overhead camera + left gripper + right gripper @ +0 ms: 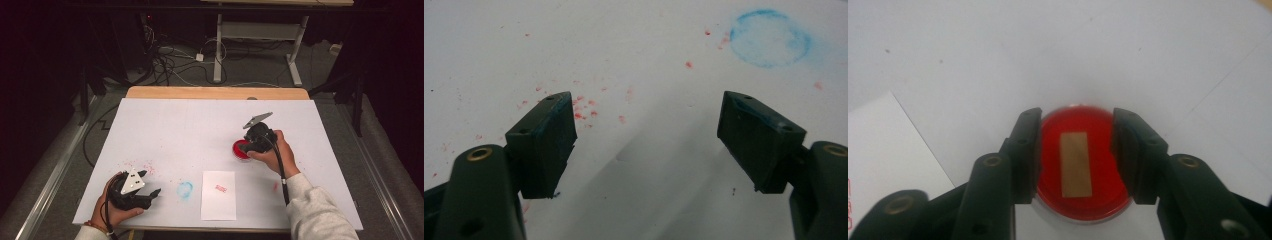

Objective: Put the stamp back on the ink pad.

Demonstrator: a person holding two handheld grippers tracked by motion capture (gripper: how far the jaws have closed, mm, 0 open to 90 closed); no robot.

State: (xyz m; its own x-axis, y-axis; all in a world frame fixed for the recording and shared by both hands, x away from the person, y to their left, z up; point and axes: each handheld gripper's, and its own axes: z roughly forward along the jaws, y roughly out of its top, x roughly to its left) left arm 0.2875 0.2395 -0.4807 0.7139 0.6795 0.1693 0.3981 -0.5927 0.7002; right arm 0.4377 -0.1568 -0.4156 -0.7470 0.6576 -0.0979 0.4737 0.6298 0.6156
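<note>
A small wooden stamp [1076, 164] is standing in the round red ink pad [1078, 200] on the white surface [175, 125], right of centre. In the right gripper view its tan oblong top is running lengthwise away from the camera, between the jaws. The right tongs [1075, 150] are hanging over it, partly apart, their pads flanking the stamp without pressing on it. The left tongs [646, 145] are resting near the front left edge, spread wide and holding nothing, close to a blue ring stain [770, 37].
</note>
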